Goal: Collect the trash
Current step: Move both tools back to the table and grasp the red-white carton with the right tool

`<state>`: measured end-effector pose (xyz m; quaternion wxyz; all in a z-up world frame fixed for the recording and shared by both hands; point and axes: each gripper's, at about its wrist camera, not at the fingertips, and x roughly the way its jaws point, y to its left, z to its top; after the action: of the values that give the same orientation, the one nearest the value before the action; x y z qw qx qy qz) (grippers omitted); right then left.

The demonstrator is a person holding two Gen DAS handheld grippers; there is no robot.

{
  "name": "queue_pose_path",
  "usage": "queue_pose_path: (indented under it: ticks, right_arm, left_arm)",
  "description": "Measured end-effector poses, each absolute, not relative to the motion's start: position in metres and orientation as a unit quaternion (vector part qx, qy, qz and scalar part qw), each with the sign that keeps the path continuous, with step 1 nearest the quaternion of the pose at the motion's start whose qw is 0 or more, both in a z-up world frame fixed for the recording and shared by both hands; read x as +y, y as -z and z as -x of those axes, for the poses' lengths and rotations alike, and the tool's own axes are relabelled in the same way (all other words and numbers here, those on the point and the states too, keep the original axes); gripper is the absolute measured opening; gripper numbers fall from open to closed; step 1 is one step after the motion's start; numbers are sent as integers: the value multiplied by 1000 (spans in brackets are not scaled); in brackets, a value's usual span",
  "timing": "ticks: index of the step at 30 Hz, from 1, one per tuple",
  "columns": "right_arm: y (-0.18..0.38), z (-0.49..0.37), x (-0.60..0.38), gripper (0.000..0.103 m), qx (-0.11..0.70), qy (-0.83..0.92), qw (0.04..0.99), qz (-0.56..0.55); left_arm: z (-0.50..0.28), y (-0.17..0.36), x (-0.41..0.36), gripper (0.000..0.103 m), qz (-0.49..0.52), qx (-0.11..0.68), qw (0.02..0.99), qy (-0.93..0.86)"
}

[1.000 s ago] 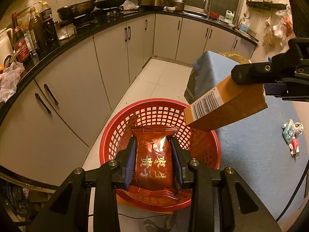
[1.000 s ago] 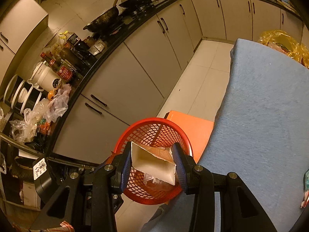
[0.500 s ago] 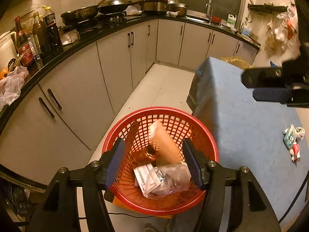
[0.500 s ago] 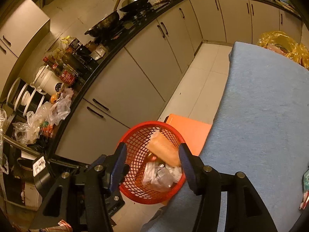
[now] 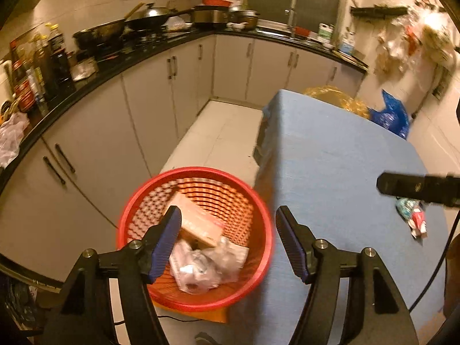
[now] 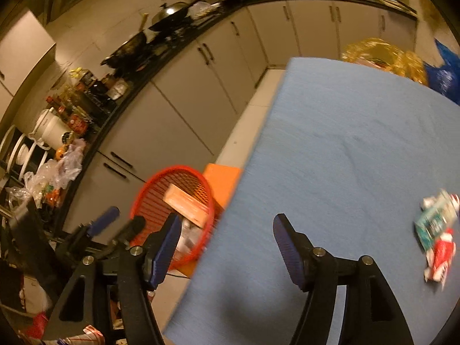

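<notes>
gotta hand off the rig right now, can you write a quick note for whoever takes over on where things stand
Left gripper: open, empty, above the red basket rim.
Right gripper: open, empty, over the blue table edge.
Done: the cardboard box and crumpled plastic wrappers lie in the basket, which sits on the floor beside the table.
Left: one small cluster of wrappers lies on the table, ahead and to the right of the right gripper. Probably pick that up next with the right gripper and drop it in the basket.
</notes>
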<state>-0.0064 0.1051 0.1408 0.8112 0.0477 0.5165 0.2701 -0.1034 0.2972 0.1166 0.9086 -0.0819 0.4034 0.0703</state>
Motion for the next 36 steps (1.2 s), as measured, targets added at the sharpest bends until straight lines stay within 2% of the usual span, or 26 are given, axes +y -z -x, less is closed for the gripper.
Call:
queue_pose_path:
  ticks: [8,16,20,22,29,30,31,32,36]
  right_arm:
    - [-121,18,-27,71,522,-151,835,-87]
    - [-93,14,-168,80,537,-20,830,-147]
    - [-80,2,-192,81,547,-22,822,-158]
    - [-74,-7,-190,86,552,-30,819,-156]
    - [-50,-39,-166,86,580,-21,810,-79]
    - [-46,-42,-165,82,587,-24,806,-74]
    - [-44,-43,-164,70,591,-26,803,-73]
    - [-41,-43,-163,63,598,-26,798,-71]
    - [-45,-36,-171,53,593,-53,799,-81]
  left_arm:
    - [97,-120,233,67,51,414,909,-15]
    - [92,-124,171,68,24,424,905,37]
    - [92,-123,149,68,13,431,901,53]
    - [96,-122,139,68,9,434,899,57]
    - [94,-125,120,68,3,445,893,64]
    - [93,-127,118,69,4,445,893,67]
    - [91,-128,114,70,3,446,892,70]
    - [88,-129,108,72,2,446,892,75]
    - [77,-131,82,75,-2,449,888,102]
